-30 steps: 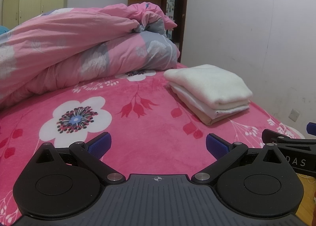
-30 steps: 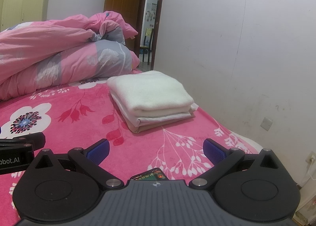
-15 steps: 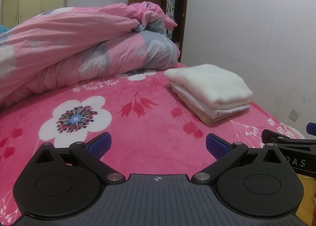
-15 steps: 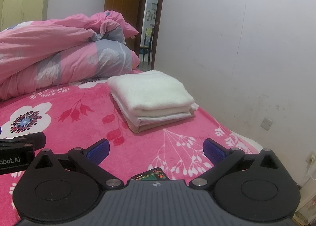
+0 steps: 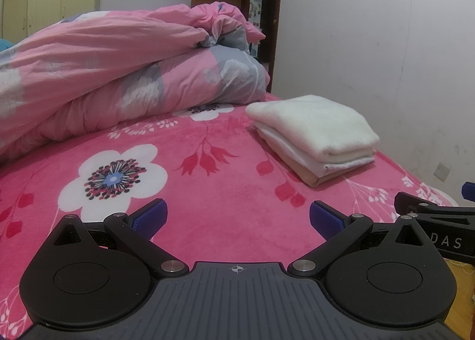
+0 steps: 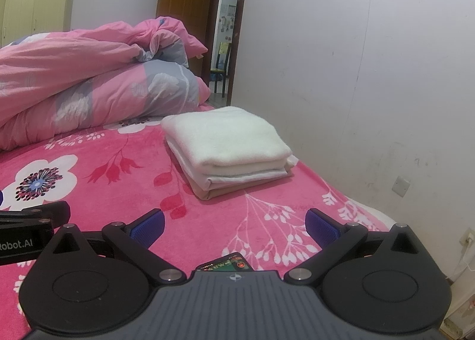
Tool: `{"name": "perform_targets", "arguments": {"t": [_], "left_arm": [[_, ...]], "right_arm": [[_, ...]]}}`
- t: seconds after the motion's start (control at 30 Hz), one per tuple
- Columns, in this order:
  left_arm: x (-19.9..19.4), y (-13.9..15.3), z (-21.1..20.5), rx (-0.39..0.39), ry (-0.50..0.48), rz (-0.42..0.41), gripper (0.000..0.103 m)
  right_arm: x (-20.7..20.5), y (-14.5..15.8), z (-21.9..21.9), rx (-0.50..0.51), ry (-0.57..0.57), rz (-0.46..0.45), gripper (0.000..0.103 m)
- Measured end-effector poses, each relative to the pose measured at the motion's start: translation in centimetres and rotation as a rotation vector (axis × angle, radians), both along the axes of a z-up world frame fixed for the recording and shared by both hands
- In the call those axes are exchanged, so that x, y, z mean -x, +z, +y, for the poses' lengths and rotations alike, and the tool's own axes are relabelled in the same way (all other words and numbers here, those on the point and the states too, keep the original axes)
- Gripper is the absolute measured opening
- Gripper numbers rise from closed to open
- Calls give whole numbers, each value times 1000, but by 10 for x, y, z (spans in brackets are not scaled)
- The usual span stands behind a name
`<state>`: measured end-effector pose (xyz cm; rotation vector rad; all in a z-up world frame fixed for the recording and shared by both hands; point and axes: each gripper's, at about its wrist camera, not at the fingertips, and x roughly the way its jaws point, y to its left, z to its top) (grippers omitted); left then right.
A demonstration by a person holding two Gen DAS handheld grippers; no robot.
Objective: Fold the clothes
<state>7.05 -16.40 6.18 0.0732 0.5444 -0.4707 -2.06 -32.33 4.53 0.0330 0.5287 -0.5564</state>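
A neat stack of folded clothes [image 5: 314,135] [image 6: 228,144], cream on top, white below and tan at the bottom, lies on the pink flowered bedspread [image 5: 213,179] [image 6: 118,179] near the wall side. My left gripper [image 5: 237,218] hovers low over the bedspread well short of the stack, open, nothing between its blue pads. My right gripper [image 6: 234,225] is likewise open and empty, with the stack straight ahead. Each gripper's side shows at the edge of the other's view.
A bunched pink and grey quilt [image 5: 118,73] [image 6: 98,79] fills the far left of the bed. A white wall [image 6: 371,87] runs along the right edge of the bed. A small dark card [image 6: 227,263] lies just under my right gripper. An open doorway [image 6: 225,43] is beyond.
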Motion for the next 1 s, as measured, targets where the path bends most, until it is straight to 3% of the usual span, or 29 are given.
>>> {"name": "perform_targets", "arguments": {"t": [1.0], "left_arm": [[4, 1, -9, -10, -8, -5, 103]], "right_arm": [[1, 1, -9, -7, -9, -4, 103]]}}
